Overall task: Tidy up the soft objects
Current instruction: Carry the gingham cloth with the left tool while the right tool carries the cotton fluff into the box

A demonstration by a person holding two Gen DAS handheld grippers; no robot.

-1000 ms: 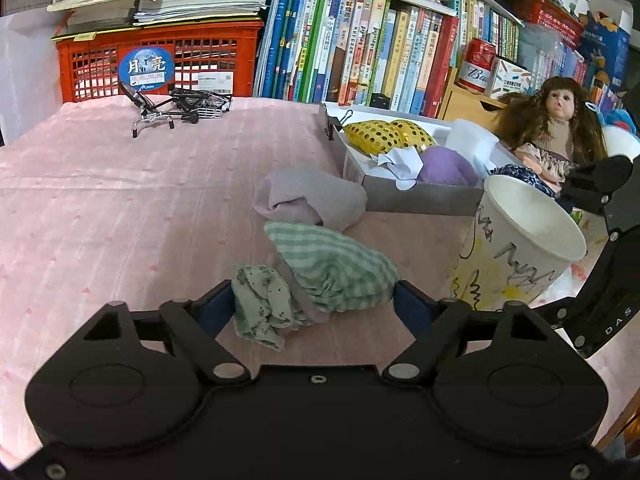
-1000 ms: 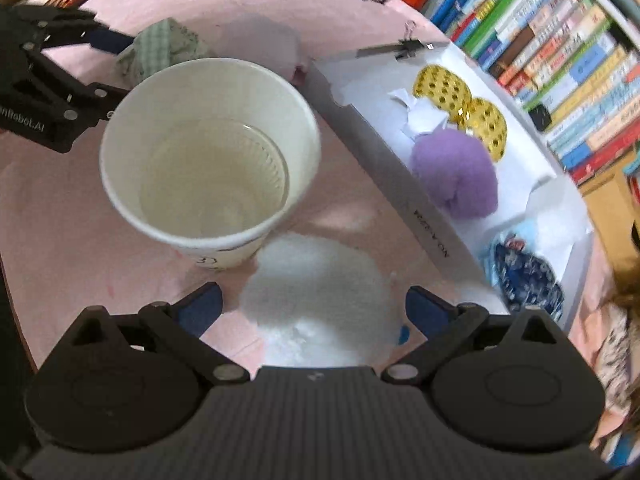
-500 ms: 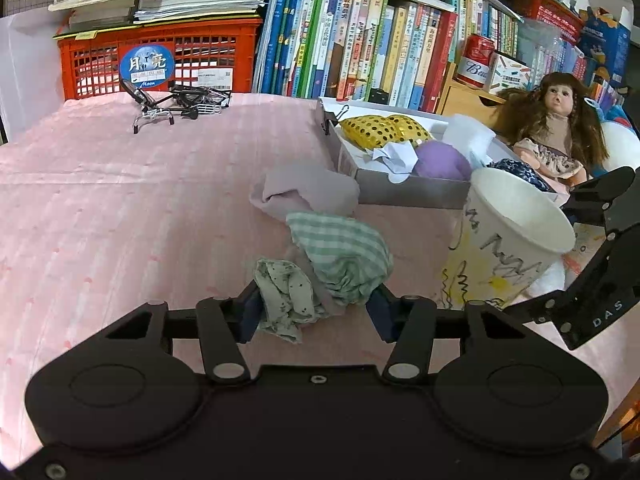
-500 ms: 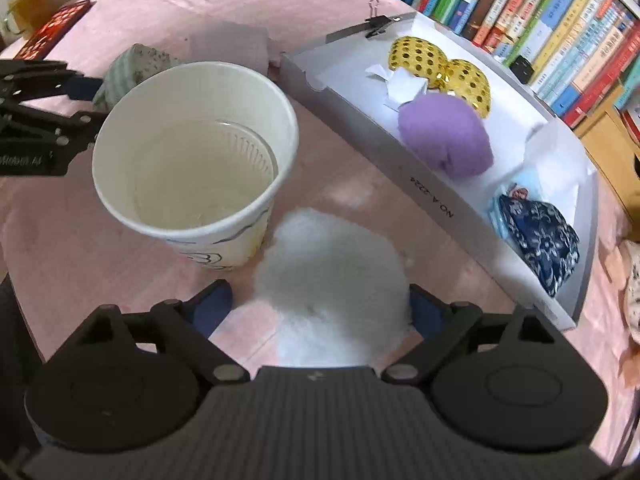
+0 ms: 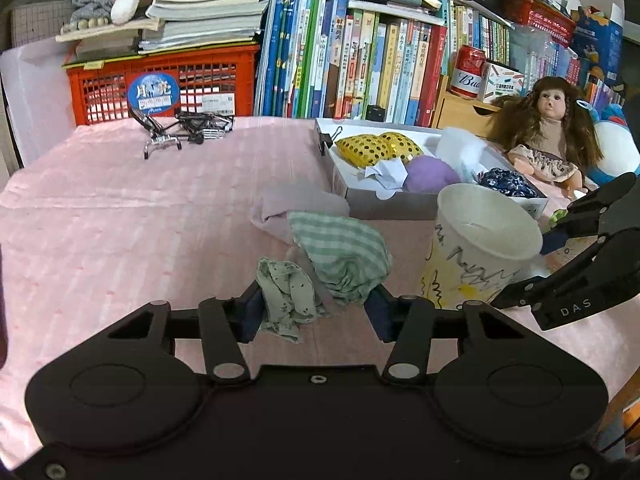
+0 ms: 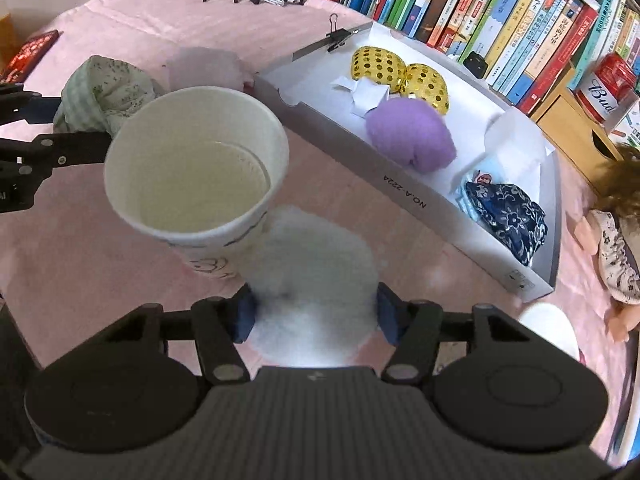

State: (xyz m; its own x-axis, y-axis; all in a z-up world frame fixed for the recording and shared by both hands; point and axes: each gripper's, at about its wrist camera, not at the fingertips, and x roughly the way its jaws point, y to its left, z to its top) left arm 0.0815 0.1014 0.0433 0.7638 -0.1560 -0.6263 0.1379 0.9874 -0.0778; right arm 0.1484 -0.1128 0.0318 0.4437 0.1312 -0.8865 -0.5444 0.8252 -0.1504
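Note:
My left gripper (image 5: pixel 314 312) is shut on a green checked cloth bundle (image 5: pixel 340 256) with a speckled green part, held just above the pink tablecloth. A mauve cloth (image 5: pixel 296 204) lies behind it. My right gripper (image 6: pixel 312 312) is shut on a white fluffy ball (image 6: pixel 312 276) beside a paper cup (image 6: pixel 196 168). A white tray (image 6: pixel 404 188) holds a yellow spotted pouch (image 6: pixel 400 72), a purple soft ball (image 6: pixel 412 136) and a dark blue floral pouch (image 6: pixel 508 216). The bundle also shows in the right wrist view (image 6: pixel 104 88).
A doll (image 5: pixel 548 140) lies right of the tray. Books (image 5: pixel 360 56) and a red crate (image 5: pixel 160 84) line the back edge. A black wire bicycle model (image 5: pixel 184 128) stands at the far left of the table. A white bowl (image 6: pixel 548 328) sits near my right gripper.
Both grippers have closed: the left on the green cloth bundle, the right on the white fluffy ball. The left one has lifted its bundle slightly.

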